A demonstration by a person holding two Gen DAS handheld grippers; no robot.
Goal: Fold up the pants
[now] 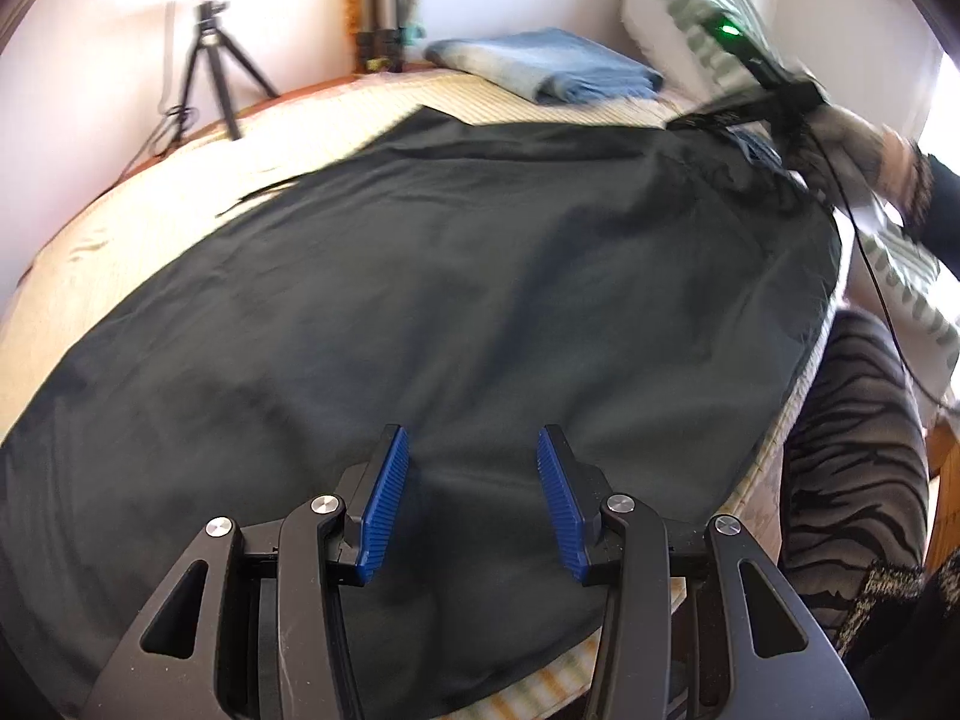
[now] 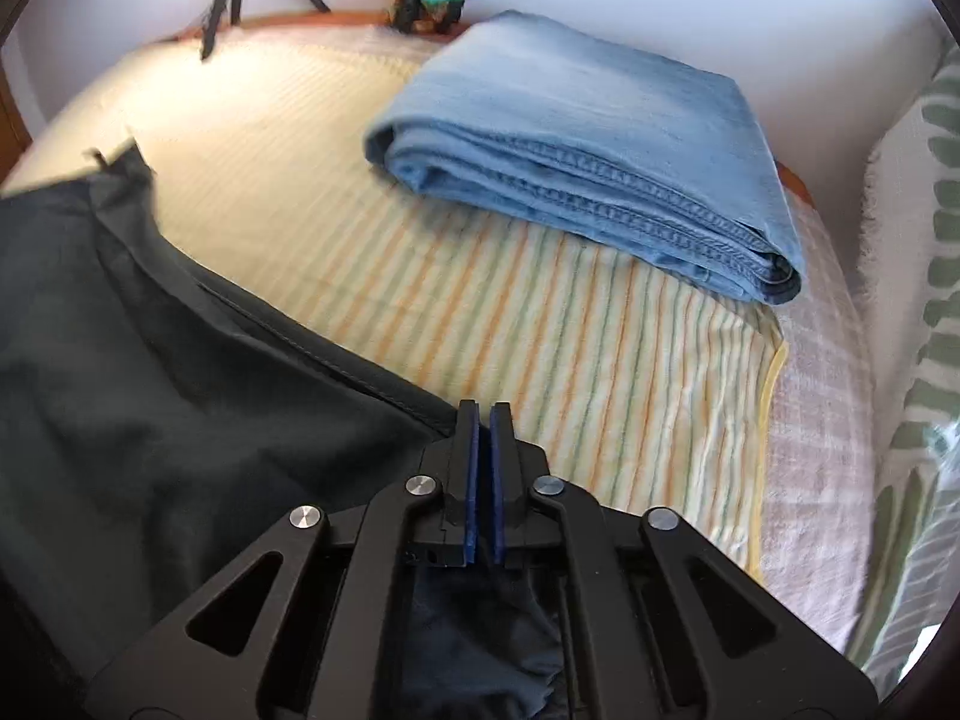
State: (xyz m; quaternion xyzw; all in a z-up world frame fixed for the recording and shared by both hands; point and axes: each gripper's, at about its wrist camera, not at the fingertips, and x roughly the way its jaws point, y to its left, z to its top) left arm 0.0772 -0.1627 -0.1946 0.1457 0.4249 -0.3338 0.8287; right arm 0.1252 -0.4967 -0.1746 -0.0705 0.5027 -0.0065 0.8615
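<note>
on striped bedding, right gripper (image 2: 483,456) fingers pinch dark pants (image 1: 456,276); left gripper (image 1: 474,501) spread.

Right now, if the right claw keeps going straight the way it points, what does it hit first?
Probably the striped bedsheet just ahead of the right claw; farther along that line lie the folded blue jeans. Depth is hard to judge.

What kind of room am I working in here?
Most likely a bedroom: the dark pants lie on a bed with a striped sheet, a leaf-print pillow at its head, folded jeans nearby.
</note>
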